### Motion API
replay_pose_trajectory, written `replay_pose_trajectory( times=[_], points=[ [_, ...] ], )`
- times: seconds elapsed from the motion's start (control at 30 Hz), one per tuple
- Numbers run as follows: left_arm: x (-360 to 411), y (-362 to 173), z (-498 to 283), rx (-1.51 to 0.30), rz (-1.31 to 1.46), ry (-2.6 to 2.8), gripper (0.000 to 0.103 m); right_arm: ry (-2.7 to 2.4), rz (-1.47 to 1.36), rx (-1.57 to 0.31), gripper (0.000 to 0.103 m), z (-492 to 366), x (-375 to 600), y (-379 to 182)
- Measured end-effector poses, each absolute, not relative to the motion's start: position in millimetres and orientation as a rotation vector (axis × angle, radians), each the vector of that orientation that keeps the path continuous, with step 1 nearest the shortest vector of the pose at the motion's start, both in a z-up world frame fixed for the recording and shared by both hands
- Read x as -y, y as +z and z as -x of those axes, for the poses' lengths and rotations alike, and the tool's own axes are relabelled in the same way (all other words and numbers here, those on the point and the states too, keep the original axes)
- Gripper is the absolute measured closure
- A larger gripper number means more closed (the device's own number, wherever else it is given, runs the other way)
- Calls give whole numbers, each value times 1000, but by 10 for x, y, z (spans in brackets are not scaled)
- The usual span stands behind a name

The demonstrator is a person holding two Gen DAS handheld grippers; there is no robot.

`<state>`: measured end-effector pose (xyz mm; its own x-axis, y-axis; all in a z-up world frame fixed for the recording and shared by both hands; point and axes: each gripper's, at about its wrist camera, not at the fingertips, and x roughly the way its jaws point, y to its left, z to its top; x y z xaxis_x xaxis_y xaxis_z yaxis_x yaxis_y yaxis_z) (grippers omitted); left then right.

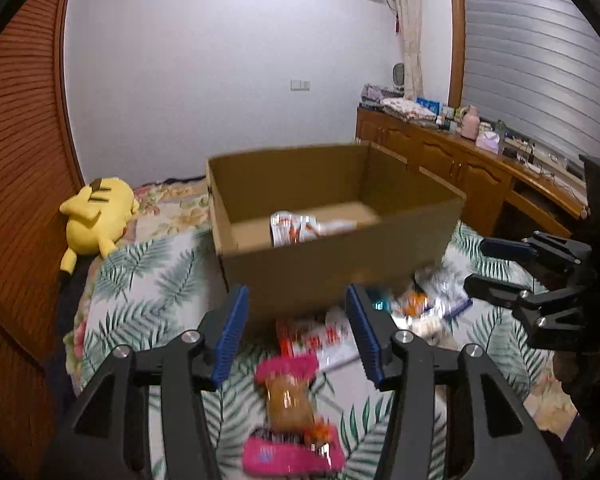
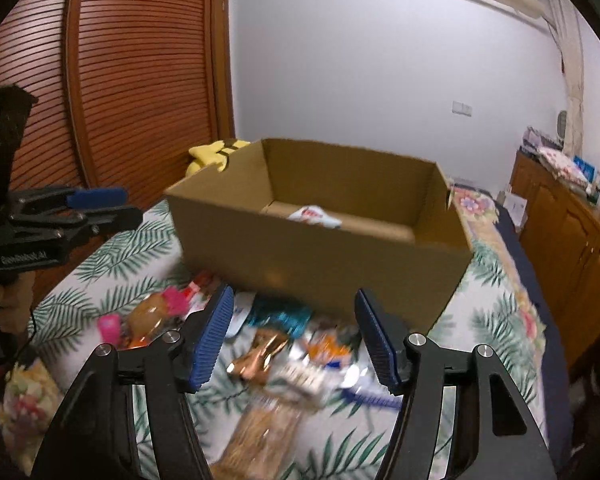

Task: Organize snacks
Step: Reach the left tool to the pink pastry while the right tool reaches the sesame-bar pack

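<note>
Left wrist view shows the left gripper (image 1: pixel 296 332) spread and empty above a pink-ended snack (image 1: pixel 290 412) at lower centre, the cardboard box (image 1: pixel 340 256) beyond. Right gripper (image 2: pixel 294 338) also gapes, empty, over the snack pile (image 2: pixel 276 360); crowded, slippery wrappers could make either one grab two or slip.

Only one text shows: pale lettering on the side of the left gripper (image 2: pixel 96 204), at the left edge of the right wrist view, too blurred to spell out. Print on the snack packets (image 2: pixel 260 356) is smeared and unreadable.
</note>
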<state>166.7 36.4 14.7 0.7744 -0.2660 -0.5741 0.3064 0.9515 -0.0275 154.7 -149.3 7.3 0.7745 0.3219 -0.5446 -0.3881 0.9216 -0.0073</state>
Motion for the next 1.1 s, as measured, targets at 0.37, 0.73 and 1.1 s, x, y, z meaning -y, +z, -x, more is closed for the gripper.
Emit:
replay_pose_trajectory(
  times=[0.37, 0.73, 1.1],
  points=[
    [-318, -309, -1456, -703, -83, -297, 52, 366, 67, -641, 39, -1263, 1475, -363],
    [-363, -626, -1617, -790, -81, -255, 52, 325, 58, -721, 39, -1263, 1494, -701],
    [-413, -817, -1788, -866, -36, -243, 52, 333, 60, -758, 39, -1262, 1416, -802]
  ],
)
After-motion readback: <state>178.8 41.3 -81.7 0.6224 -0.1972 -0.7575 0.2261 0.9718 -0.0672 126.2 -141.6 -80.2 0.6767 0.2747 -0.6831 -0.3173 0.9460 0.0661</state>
